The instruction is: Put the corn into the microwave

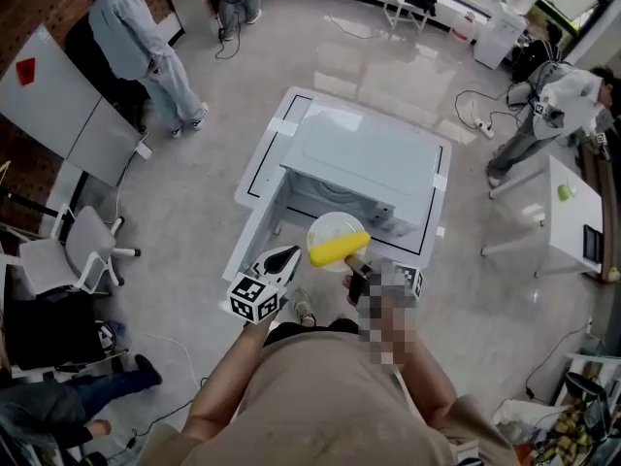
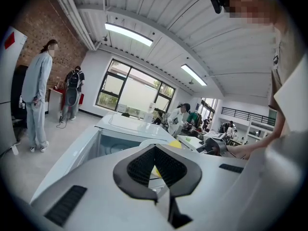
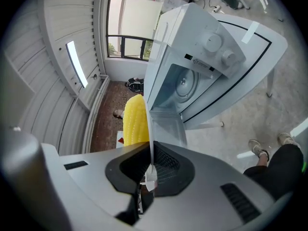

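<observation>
A yellow corn cob (image 1: 339, 249) lies on a small white plate (image 1: 330, 227), held in front of the white microwave (image 1: 369, 158), whose door stands open with the cavity facing me. My right gripper (image 1: 357, 272) is shut on the plate's near rim. In the right gripper view the plate (image 3: 150, 129) shows edge-on between the pads of the right gripper (image 3: 150, 170), the corn (image 3: 134, 119) to its left, and the microwave (image 3: 202, 47) beyond. My left gripper (image 1: 284, 257) hovers just left of the plate, shut and holding nothing. The left gripper (image 2: 155, 148) points at the microwave (image 2: 126, 124).
The microwave stands on a white table (image 1: 267, 163) with black edge lines. One person (image 1: 136, 47) stands at the far left, another (image 1: 553, 105) at the far right beside a white desk (image 1: 572, 212). An office chair (image 1: 82, 250) is at the left.
</observation>
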`<state>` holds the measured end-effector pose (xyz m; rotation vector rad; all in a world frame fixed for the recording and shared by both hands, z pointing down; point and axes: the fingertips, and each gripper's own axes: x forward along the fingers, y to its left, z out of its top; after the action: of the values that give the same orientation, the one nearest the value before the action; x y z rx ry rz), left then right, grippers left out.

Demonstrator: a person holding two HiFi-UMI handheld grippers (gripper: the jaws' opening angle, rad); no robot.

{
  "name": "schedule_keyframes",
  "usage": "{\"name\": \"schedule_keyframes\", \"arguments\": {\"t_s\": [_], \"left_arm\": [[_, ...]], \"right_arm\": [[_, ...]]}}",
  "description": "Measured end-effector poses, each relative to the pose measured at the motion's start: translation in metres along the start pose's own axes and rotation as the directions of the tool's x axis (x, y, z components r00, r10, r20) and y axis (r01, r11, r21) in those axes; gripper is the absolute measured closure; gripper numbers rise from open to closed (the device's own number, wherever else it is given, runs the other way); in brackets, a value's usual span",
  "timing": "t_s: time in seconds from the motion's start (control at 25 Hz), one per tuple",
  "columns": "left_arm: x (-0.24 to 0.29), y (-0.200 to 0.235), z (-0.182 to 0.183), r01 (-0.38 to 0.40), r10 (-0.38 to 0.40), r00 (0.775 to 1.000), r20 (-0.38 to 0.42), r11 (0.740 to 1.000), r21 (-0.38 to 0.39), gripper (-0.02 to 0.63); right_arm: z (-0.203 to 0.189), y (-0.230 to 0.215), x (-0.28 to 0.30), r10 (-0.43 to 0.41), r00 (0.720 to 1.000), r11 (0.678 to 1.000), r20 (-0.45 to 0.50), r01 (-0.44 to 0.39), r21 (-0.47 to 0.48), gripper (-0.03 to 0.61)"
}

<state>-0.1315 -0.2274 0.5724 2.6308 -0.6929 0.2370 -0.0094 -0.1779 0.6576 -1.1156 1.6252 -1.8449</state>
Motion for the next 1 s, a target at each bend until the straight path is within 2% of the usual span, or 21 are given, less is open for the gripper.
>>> {"name": "schedule_keyframes", "arguments": {"t_s": [0.32,0.72,1.0], "left_arm": [[0.033,0.023,0.017,0.055,-0.055,0.998,-0.024,0.998,0.02,0.607],[0.059,0.053,0.021,0.031,-0.029,0.998,-0.057,0.999,0.034,0.607],[0.071,0.058,0.021,0.036,-0.032,0.996,-0.088,0.998,0.042,0.607]], "right_arm": [[0.024,-0.016,0.024,-0.029,0.997,0.999,0.068,0.027,0.038,0.561],[0.039,-0.049,0.064,-0.019,0.992,0.997,0.122,0.01,0.077,0.561],[0.05,-0.079,0.082,-0.024,0.988,0.995,0.154,0.009,0.096,0.561]]}}
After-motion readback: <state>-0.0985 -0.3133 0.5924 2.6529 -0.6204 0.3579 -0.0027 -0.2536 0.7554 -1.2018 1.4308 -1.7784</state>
